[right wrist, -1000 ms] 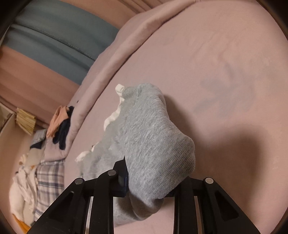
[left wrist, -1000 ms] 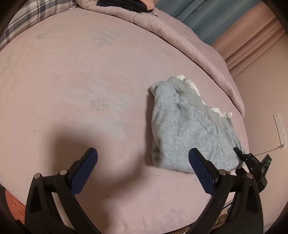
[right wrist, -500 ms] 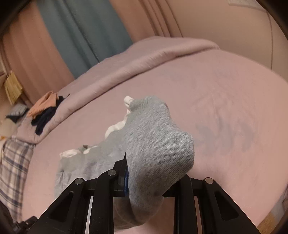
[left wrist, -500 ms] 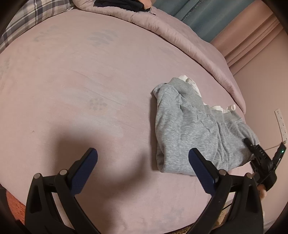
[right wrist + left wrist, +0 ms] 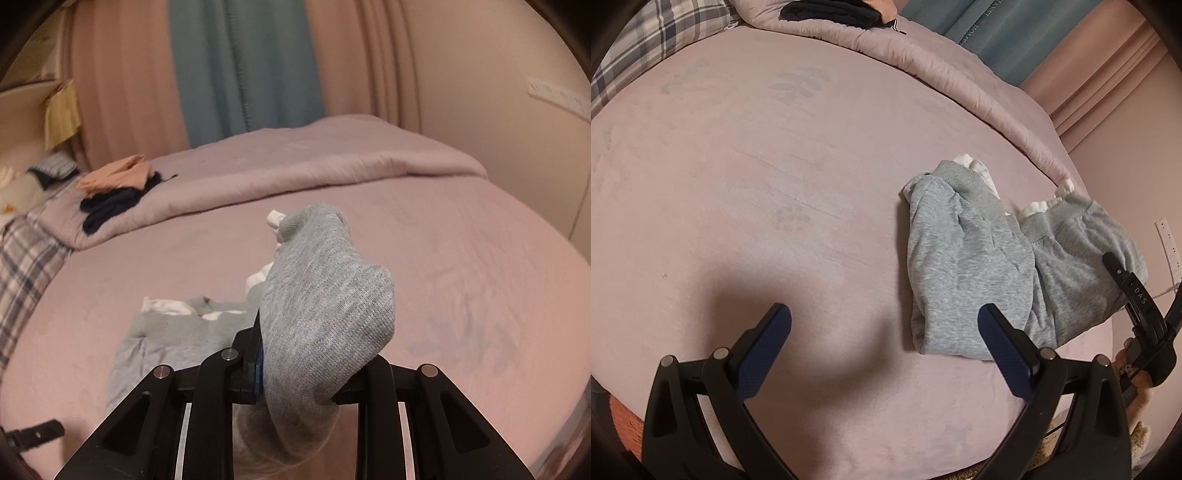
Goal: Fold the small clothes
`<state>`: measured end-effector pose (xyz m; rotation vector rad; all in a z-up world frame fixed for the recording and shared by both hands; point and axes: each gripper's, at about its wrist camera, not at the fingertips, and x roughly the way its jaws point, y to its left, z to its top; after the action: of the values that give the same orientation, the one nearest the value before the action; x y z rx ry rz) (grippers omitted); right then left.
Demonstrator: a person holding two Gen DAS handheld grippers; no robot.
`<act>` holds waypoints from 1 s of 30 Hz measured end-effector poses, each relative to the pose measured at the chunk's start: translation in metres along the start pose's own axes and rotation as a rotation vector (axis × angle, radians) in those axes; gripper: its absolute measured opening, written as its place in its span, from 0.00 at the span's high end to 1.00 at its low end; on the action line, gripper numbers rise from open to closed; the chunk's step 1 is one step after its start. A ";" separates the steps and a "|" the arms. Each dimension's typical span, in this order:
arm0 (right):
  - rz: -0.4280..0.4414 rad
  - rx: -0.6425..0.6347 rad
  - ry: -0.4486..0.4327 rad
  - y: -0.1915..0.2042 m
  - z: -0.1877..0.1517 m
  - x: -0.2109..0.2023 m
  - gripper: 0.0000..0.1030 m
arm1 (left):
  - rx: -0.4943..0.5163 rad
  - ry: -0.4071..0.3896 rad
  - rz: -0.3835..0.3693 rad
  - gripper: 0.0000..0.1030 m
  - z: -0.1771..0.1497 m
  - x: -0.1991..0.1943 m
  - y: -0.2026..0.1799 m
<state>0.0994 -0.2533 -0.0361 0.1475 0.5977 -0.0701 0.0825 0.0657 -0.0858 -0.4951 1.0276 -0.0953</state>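
A small grey sweatshirt [image 5: 975, 266] with white trim lies crumpled on the pink bed at the right. My left gripper [image 5: 884, 332] is open and empty, hovering above the bed just left of the garment. My right gripper [image 5: 295, 373] is shut on a fold of the grey sweatshirt [image 5: 325, 314] and lifts that part off the bed; it also shows in the left wrist view [image 5: 1137, 302] at the garment's right edge. The rest of the sweatshirt [image 5: 170, 332] lies on the bed to the left of the lifted part.
A rolled pink duvet [image 5: 923, 59] runs along the bed's far side, with dark and peach clothes [image 5: 114, 192] piled on it. A plaid pillow [image 5: 646, 40] is at the far left. Curtains [image 5: 240, 66] hang behind the bed.
My right gripper has pulled the held part of the sweatshirt to the right and up, spreading the garment wider. My left gripper has stayed open in nearly the same place.
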 end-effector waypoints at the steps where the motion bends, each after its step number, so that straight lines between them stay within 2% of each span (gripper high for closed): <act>1: 0.003 -0.022 -0.003 0.005 0.000 -0.001 0.74 | 0.001 -0.001 -0.001 0.02 0.000 0.000 0.000; 11: 0.117 -0.185 0.019 0.055 0.000 -0.002 0.74 | -0.001 -0.006 -0.002 0.02 0.001 -0.003 0.003; 17: 0.197 -0.240 0.087 0.079 -0.011 0.007 0.74 | -0.010 -0.004 -0.001 0.02 0.002 -0.004 0.005; 25: 0.256 -0.313 0.159 0.107 -0.030 0.014 0.78 | -0.017 -0.005 0.003 0.02 0.002 -0.004 0.008; 28: 0.249 -0.354 0.148 0.115 -0.034 0.011 0.79 | -0.022 -0.008 -0.001 0.02 0.002 -0.004 0.011; 30: 0.278 -0.346 0.170 0.116 -0.035 0.010 0.79 | -0.029 -0.009 0.000 0.01 0.001 -0.004 0.013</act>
<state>0.1010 -0.1331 -0.0568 -0.1008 0.7448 0.3174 0.0796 0.0791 -0.0879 -0.5208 1.0218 -0.0782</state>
